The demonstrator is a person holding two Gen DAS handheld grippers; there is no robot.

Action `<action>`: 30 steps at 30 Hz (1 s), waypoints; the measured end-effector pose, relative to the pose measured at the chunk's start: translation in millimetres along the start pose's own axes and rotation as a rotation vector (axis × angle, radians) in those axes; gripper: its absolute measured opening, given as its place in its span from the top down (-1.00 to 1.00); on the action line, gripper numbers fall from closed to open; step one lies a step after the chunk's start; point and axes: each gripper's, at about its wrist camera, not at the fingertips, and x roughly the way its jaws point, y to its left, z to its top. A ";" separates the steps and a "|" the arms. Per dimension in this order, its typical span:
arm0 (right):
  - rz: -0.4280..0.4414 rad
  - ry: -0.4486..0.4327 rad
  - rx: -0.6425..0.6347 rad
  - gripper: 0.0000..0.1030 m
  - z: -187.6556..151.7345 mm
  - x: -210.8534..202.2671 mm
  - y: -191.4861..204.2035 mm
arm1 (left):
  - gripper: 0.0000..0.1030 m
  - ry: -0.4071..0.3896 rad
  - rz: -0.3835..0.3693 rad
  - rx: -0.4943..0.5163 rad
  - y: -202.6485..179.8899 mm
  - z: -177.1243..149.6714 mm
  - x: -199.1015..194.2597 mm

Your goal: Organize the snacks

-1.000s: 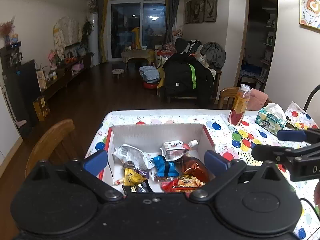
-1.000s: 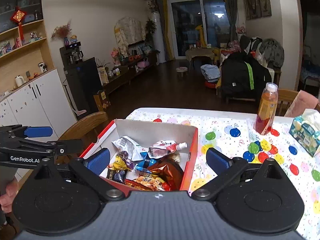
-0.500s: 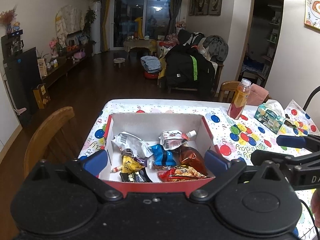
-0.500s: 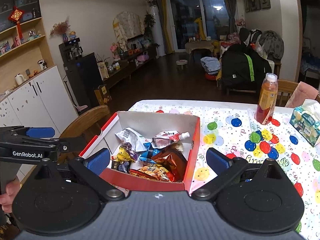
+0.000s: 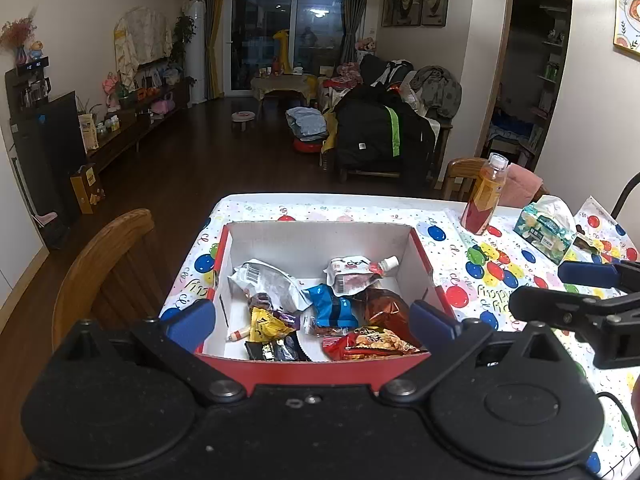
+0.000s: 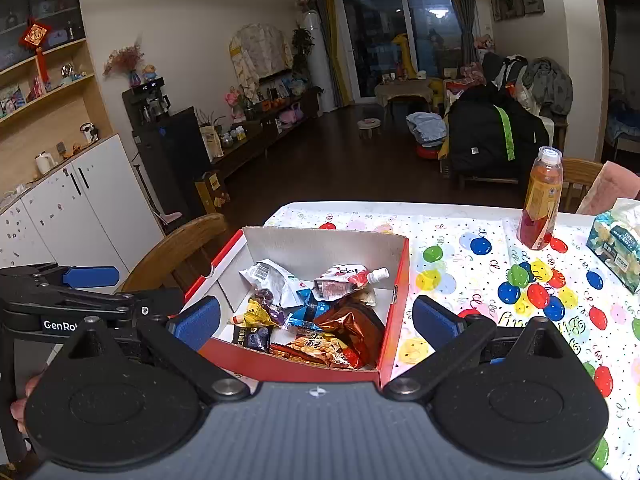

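I am holding both sets of tongs just short of the red cardboard box with the white inside [image 5: 320,240], which is sitting on the balloon-print worktop [image 5: 492,280] near its left edge. The left tongs [image 5: 312,320] are spread wide and gripping nothing; the right tongs [image 6: 316,320] are spread the same way, also bare. All the snacks I can see are lying loose in the box: a white crinkled packet [image 5: 268,280], a white spouted pouch with a cap [image 5: 352,272], a blue wrapper [image 5: 332,308], a brown foil bag [image 5: 384,304], a yellow wrapper [image 5: 268,324] and a red printed bag [image 5: 372,342] against the near wall.

As I judge it, the sorting looks done and I am parking, so the best thing is keeping both tools level and clear of the rim, not snagging the red wall.

The left view is looking straight into the box and catching the right tool at its right edge. The right view is looking in from the right corner, hiding the box's inner right wall, but showing the left tool beside the curved wooden chair back [image 6: 176,248] and my fingers [image 6: 24,400] on its handle. The orange drink bottle [image 6: 540,200] and the tissue pack [image 5: 544,228] are standing well apart from the box.
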 end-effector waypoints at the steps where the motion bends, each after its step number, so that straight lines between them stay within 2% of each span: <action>1: 0.000 -0.001 -0.001 -1.00 0.4 0.1 0.1 | -0.99 0.000 0.001 0.000 -0.3 0.1 0.2; 30: 0.013 -0.011 0.014 -1.00 4.8 3.3 6.6 | -0.99 -0.043 -0.014 0.007 0.2 3.7 -15.4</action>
